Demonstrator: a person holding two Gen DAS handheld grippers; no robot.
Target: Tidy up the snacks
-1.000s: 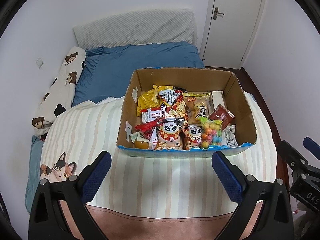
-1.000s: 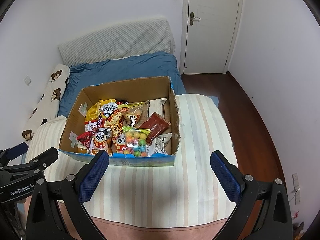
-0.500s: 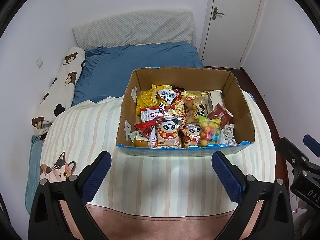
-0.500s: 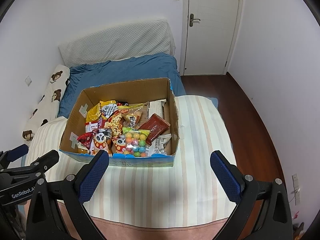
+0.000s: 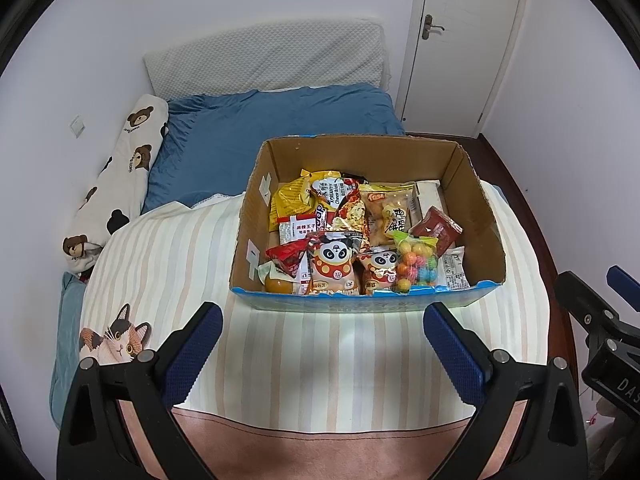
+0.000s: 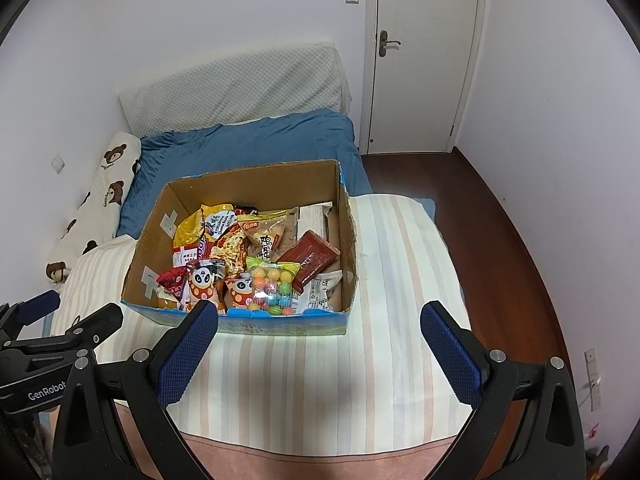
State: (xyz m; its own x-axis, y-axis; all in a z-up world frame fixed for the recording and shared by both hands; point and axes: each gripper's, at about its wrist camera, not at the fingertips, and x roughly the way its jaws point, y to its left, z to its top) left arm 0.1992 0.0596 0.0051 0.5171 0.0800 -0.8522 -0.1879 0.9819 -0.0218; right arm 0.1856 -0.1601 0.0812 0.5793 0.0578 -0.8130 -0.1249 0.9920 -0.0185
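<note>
A cardboard box (image 5: 484,216) (image 6: 348,240) with a blue front edge sits on a striped blanket and holds several snack packets. Among them are two panda packets (image 5: 332,266) (image 6: 202,284), a bag of coloured candy balls (image 5: 414,262) (image 6: 272,284), a dark red packet (image 5: 436,230) (image 6: 310,258) and a yellow bag (image 5: 290,198) (image 6: 190,226). My left gripper (image 5: 322,326) hangs open, empty, just short of the box's front. My right gripper (image 6: 318,326) is open and empty too, near the box's front right corner.
The striped blanket (image 5: 168,264) (image 6: 400,280) covers the bed's near half, with a blue sheet (image 5: 256,128) and a bear-print pillow (image 5: 120,184) behind. A shut white door (image 6: 424,56) and dark wooden floor (image 6: 500,232) lie to the right.
Both grippers have drawn back slightly, so the box sits a little higher and farther in both views. Both stay open.
</note>
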